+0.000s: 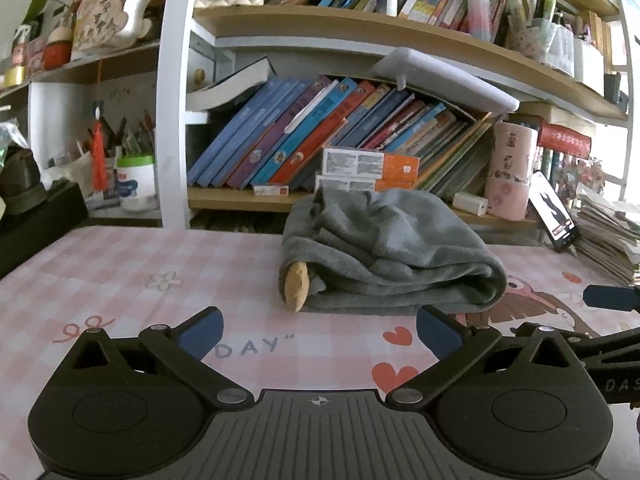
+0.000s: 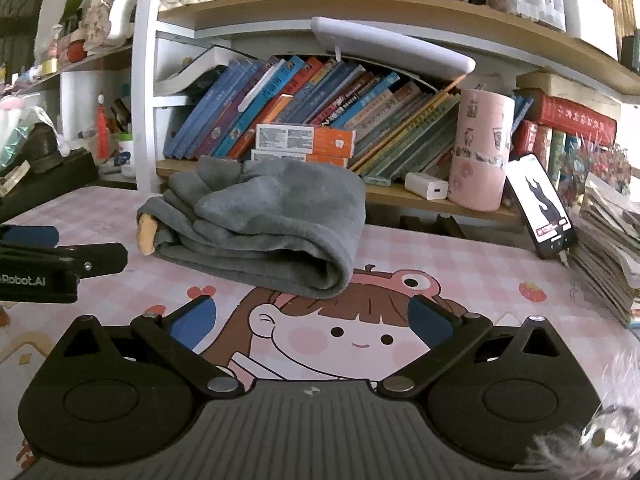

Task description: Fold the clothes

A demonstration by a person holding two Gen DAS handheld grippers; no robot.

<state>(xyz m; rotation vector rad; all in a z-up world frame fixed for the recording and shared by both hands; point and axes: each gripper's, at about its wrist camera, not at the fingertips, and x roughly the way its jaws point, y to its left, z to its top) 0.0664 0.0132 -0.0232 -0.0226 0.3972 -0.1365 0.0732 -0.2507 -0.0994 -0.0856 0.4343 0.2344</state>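
Note:
A grey garment (image 1: 392, 252) lies folded in a thick bundle on the pink checked tablecloth (image 1: 120, 272), close to the bookshelf, with a tan patch (image 1: 297, 286) poking out at its left end. My left gripper (image 1: 318, 334) hovers open just in front of it, holding nothing. In the right wrist view the same grey garment (image 2: 264, 228) sits ahead and to the left, and my right gripper (image 2: 312, 322) is open and empty over the cartoon girl print. Each view catches the other gripper at its edge: the right gripper (image 1: 608, 298), the left gripper (image 2: 60, 260).
A bookshelf (image 1: 360, 136) packed with leaning books stands right behind the table. A phone (image 2: 542, 208) leans against a stack of papers (image 2: 608, 240) at the right. A pink canister (image 2: 480, 152) stands on the lower shelf. A dark box (image 1: 36, 216) sits at the far left.

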